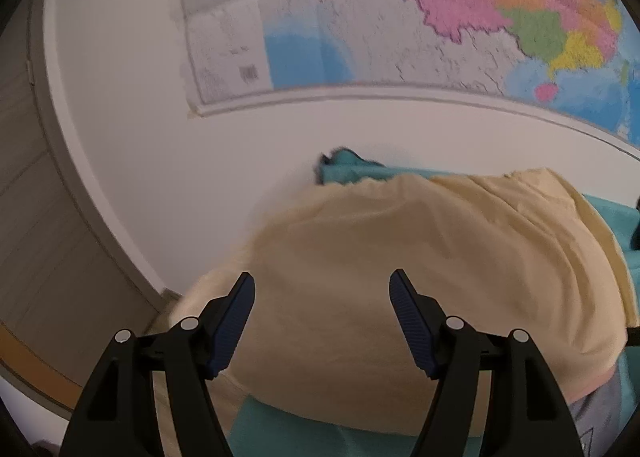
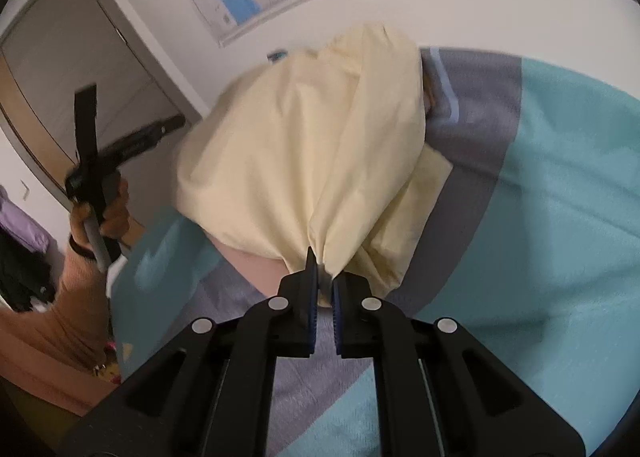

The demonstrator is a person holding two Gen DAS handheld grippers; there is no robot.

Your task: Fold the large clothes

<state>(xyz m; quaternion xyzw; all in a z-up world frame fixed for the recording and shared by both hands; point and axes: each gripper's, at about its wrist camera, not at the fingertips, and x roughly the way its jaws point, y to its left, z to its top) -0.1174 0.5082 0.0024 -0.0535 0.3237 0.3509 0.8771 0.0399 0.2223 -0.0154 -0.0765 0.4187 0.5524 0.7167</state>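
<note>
Shirt (image 2: 304, 145), pale yellow and soft-looking, was bunched up over a bedspread (image 2: 560, 185) with big teal and grey blocks. The cotton hung in long loose folds that all ran down into one pinched point at about 6 o'clock in the right wrist view. That's where the right gripper (image 2: 323, 281) was, its black tongs squeezed together on a gathered wad of the fabric, the ribbed blue pads nearly touching with cloth between them.

Left gripper (image 1: 322, 287) was a different story: tongs spread wide apart, nothing in them, hovering over the smooth, rounded hump of the shirt (image 1: 400, 277). From that camera the shirt filled the middle and ran off toward 3 o'clock, with teal bedspread (image 1: 344, 171) peeking out past its far edge and again at 6 o'clock.

In the right view the left gripper (image 2: 120, 149) showed up at 9 o'clock, held in a hand (image 2: 104, 217) with an orange knit sleeve (image 2: 60, 317), clear of the shirt's edge.

Behind everything was a white wall (image 1: 200, 161) with a big colourful map (image 1: 400, 17) at 12 o'clock, and a grey-framed door (image 2: 80, 77) at about 10 o'clock in the right view.
</note>
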